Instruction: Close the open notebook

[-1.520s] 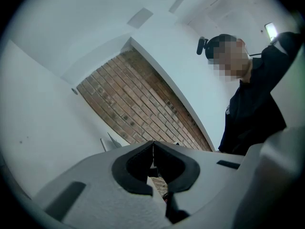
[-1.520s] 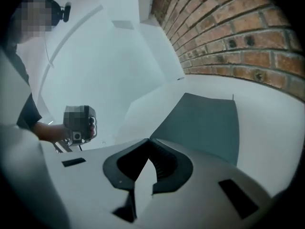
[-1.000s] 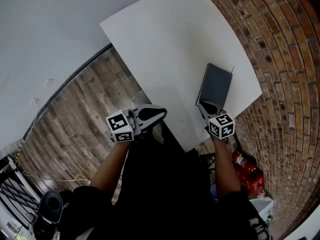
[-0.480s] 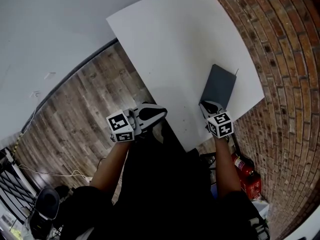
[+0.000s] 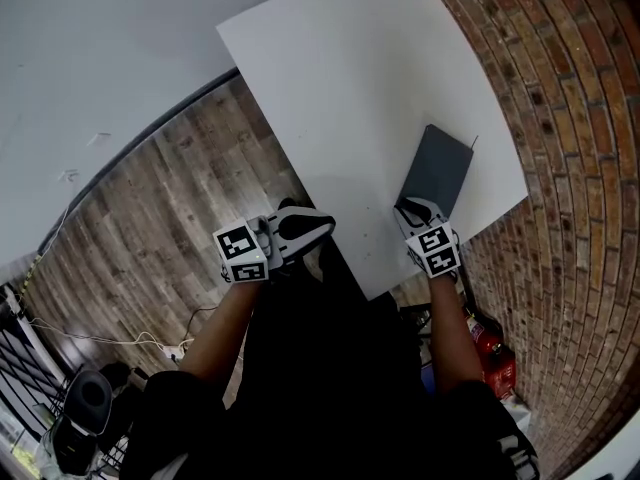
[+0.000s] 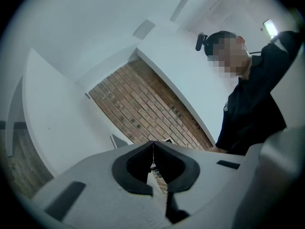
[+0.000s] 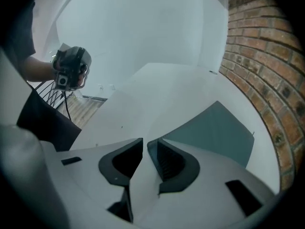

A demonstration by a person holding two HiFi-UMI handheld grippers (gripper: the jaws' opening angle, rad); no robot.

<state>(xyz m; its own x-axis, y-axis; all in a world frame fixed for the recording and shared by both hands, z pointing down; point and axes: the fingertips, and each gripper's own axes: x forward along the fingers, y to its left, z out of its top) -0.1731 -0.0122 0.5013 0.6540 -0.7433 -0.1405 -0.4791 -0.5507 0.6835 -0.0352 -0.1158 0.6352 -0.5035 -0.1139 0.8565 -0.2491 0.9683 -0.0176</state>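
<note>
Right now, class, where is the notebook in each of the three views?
Head view: notebook right of centre, by the table's right edge.
Left gripper view: perhaps the small grey sliver low, left of centre; unsure.
Right gripper view: right of centre, on the table.
Shared landmark: the brick wall, beside it in every view.

The head view looks steeply down on the desk (image 5: 340, 98), which the right tongs (image 5: 406, 209) camera skims from close by, while the left tongs (image 5: 326, 225) camera faces level toward the brick wall (image 6: 143, 104).
</note>
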